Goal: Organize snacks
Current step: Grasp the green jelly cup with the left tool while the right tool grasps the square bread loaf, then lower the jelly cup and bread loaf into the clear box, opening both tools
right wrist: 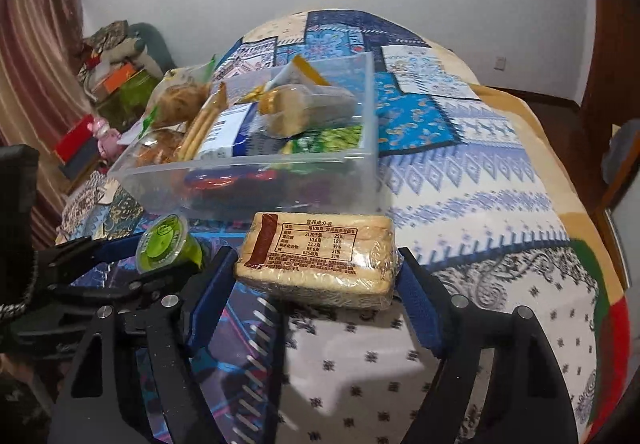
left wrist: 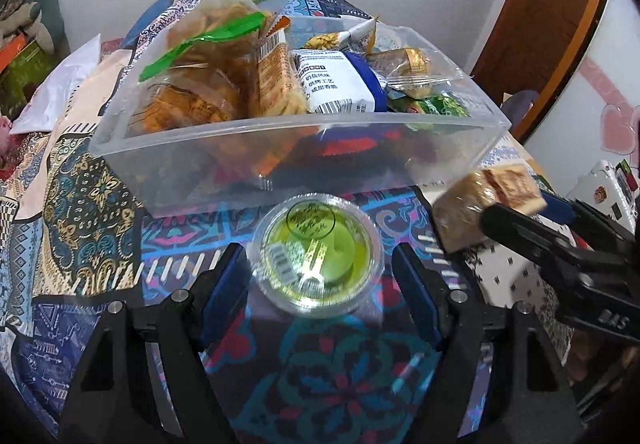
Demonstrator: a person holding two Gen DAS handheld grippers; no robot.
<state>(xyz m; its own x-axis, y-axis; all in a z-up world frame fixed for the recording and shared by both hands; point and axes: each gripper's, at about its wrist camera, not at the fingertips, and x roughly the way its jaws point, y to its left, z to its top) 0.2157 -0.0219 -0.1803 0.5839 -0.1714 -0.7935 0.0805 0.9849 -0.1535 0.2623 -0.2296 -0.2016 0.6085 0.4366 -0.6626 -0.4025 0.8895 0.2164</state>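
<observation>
Left gripper (left wrist: 320, 276): jaws astride a green jelly cup (left wrist: 316, 254), left pad touching it, right pad apart, just in front of the clear bin (left wrist: 304, 136). Right gripper (right wrist: 316, 284): clamped on a wrapped cracker pack (right wrist: 320, 258), also just before the bin, beside the cup.

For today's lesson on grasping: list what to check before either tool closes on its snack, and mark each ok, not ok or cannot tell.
1. Green jelly cup centred between the left tool fingers: ok.
2. Left pads touching the cup: cannot tell.
3. Wrapped cracker pack between the right tool fingers: ok.
4. Right pads pressing on the pack: cannot tell.
5. Clear bin has room on top: not ok, heaped.
</observation>
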